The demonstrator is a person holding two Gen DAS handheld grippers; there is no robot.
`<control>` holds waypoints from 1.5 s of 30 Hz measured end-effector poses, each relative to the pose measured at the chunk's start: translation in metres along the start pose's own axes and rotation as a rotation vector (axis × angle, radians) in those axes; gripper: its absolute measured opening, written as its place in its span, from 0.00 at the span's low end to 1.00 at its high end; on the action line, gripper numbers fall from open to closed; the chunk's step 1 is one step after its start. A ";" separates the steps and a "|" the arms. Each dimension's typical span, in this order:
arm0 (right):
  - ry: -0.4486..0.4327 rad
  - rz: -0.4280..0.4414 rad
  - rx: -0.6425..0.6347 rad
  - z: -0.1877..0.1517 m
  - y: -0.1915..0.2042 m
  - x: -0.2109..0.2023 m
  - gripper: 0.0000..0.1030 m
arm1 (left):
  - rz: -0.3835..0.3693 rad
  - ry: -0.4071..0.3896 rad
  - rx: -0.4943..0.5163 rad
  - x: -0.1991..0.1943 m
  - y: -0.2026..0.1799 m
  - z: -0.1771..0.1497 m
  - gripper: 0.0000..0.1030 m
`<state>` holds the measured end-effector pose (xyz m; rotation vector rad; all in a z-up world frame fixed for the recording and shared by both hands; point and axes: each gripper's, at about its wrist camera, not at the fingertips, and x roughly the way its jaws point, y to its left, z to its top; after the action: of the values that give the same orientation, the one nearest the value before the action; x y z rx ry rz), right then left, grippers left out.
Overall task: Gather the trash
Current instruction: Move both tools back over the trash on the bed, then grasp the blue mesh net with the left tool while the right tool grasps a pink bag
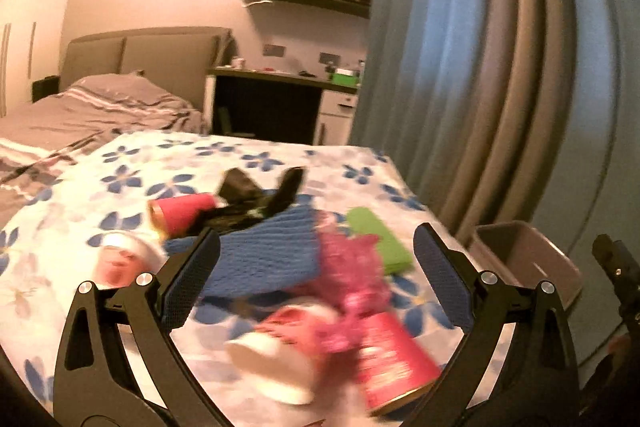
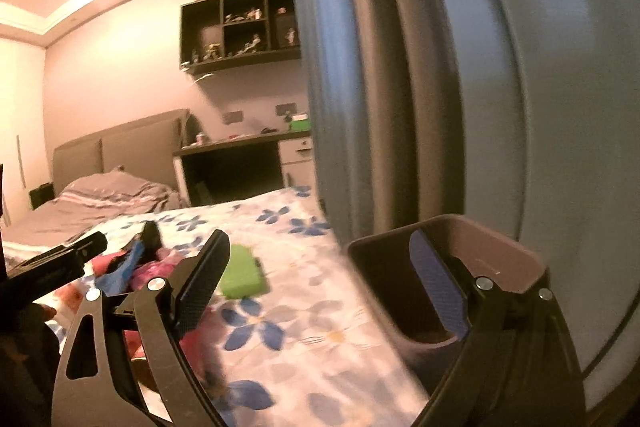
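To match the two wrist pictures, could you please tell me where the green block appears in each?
Left wrist: green block right of centre, beside the pink clutter on the floral bedspread.
Right wrist: green block left of centre, alone on the bedspread.
Shared landmark: the brown bin at the bed's right edge.

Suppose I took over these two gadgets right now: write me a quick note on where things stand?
Left hand-held gripper: open, empty, over the trash pile.
Right hand-held gripper: open, empty, near the bin.
Trash on the floral bedspread: two red cans, pink crumpled wrapper, white cup, black wrapper, blue cloth, green item.
Bin: beside the bed's edge; contents too dim to tell.
Done: nothing certain.
Left: pick up each piece and drop it in the bin.
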<state>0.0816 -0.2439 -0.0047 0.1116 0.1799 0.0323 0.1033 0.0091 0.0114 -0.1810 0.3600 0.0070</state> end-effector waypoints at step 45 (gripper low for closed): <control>0.271 0.273 -0.100 -0.028 0.121 0.072 0.85 | -0.123 0.107 -0.043 0.029 0.047 0.002 0.05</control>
<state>0.1445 -0.1176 -0.0311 0.0309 0.4325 0.3289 0.1289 0.0551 -0.0051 -0.2464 0.4554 -0.1165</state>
